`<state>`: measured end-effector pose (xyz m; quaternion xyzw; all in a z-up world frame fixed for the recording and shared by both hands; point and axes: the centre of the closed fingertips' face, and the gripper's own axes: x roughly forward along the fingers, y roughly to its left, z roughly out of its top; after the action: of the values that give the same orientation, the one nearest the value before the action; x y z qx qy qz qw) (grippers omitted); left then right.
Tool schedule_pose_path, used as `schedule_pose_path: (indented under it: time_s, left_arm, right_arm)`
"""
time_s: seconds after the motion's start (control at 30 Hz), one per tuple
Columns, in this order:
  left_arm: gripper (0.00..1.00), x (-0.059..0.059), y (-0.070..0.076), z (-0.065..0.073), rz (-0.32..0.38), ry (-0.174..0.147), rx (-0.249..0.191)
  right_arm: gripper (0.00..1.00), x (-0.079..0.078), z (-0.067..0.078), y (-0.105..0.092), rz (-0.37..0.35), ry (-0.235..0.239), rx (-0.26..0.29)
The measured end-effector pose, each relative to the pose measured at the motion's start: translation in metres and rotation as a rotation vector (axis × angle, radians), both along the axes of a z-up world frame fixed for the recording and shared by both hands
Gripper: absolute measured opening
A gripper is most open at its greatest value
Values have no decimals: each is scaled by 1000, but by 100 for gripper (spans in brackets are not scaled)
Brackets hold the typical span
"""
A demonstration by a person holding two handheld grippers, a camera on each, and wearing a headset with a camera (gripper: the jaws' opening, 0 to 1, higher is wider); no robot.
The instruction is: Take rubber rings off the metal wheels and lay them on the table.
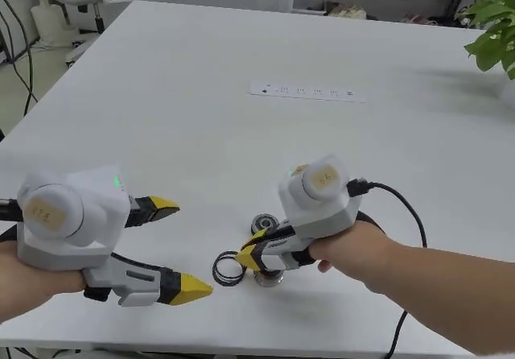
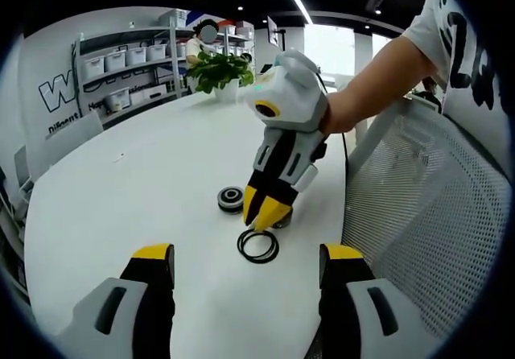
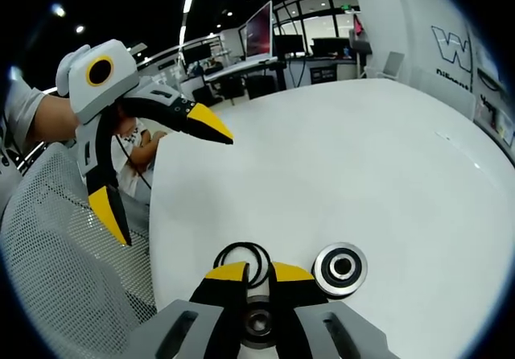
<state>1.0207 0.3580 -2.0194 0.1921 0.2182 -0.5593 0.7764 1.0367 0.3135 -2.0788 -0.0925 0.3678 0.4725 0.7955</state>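
Clamping a metal wheel (image 3: pixel 259 323), the right gripper (image 3: pixel 261 272) crowds the table edge (image 1: pixel 338 336).

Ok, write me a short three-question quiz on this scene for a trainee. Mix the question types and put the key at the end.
1. True or false: the left gripper has its jaws apart with nothing between them.
2. Where do the loose rubber rings lie? A) on the table next to the right gripper; B) between the left gripper's jaws; C) stacked on top of a wheel.
3. How many metal wheels are on the table?

Key: 1 true. 2 A. 3 two: one lies flat on open table, and the other is at the right gripper's jaws.
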Motion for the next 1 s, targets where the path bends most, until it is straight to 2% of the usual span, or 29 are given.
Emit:
schedule_pose_path:
  time_s: [0.47,0.8,1.0]
  left_arm:
    - [71,2,-4,4,-5,-1,-5]
    - [71,6,-5,8,-4,-6,-9]
    - [71,10,-6,12,-9,-15,-3]
  right_arm:
    - [16,0,12,2,-15,-36,77]
    - [24,8,30,-1,-53,-87,167]
    - [26,13,38,-3,-68,-114,197]
